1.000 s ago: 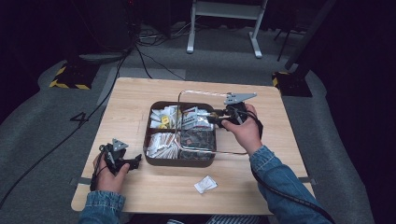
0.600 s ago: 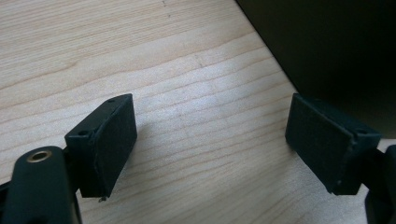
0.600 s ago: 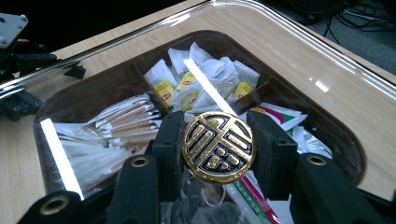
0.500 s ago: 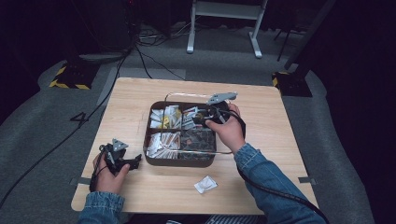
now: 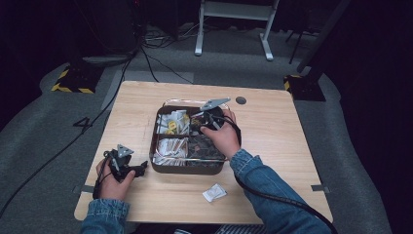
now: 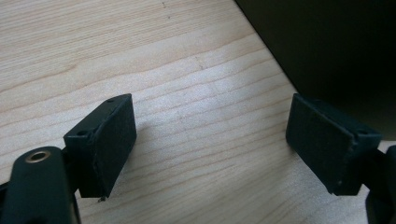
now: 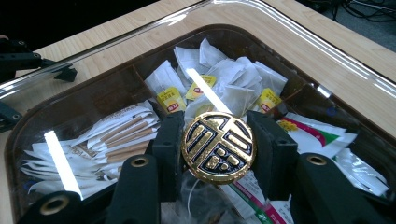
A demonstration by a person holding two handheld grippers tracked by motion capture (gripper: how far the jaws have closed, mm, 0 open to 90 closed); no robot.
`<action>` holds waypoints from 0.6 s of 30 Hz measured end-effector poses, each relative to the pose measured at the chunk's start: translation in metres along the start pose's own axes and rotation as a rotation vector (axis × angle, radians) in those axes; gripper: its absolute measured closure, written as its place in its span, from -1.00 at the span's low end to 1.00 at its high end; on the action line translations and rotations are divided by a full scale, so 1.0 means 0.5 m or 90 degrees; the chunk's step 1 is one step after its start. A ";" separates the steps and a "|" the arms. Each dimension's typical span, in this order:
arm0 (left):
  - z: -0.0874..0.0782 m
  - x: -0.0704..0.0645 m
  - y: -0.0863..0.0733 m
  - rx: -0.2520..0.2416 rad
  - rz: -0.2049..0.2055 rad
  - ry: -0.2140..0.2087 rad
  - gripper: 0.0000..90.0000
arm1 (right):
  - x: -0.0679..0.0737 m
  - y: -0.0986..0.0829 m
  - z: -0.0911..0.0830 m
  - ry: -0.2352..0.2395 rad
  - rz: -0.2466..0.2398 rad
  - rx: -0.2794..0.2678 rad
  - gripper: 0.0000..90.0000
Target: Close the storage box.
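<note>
Right gripper point(image 7: 217, 140): matte black jaws clamped on round gold-and-black knob point(image 7: 218, 146) with embossed relief pattern, at centre of clear glossy lid point(image 7: 299, 35). Lid positioned over dark rounded-rectangular tray point(image 5: 187, 169) on light wood-grain table point(image 5: 272, 141). Under lid, in divided compartments: white tea bags point(image 7: 224, 79) with yellow tags, paper-wrapped sticks point(image 7: 126, 130). Left gripper point(image 6: 210, 149): flat rubbery pads spread wide apart, empty, low over bare table beside tray wall. Small crinkled white sachet point(image 5: 214, 192) lying near front table edge.
</note>
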State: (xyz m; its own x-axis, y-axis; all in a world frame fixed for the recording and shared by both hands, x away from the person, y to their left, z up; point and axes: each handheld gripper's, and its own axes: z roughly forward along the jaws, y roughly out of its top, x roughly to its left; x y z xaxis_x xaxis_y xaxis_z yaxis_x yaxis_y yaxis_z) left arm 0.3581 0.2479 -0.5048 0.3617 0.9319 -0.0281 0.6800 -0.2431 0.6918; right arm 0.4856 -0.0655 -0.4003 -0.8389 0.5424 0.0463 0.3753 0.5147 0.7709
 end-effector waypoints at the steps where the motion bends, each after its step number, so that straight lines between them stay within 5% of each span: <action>1: 0.000 0.000 0.000 0.000 0.000 0.000 -0.63 | 0.001 0.000 0.005 -0.001 -0.002 0.001 0.30; 18: 0.000 0.000 0.000 0.001 0.000 -0.001 -0.64 | 0.019 -0.011 0.059 0.001 0.002 0.024 0.30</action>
State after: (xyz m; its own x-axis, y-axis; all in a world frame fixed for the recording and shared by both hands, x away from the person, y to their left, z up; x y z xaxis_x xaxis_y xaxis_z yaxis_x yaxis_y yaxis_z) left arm 0.3580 0.2477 -0.5049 0.3628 0.9314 -0.0302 0.6809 -0.2428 0.6909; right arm 0.4874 -0.0439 -0.4226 -0.8382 0.5431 0.0498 0.3927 0.5376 0.7462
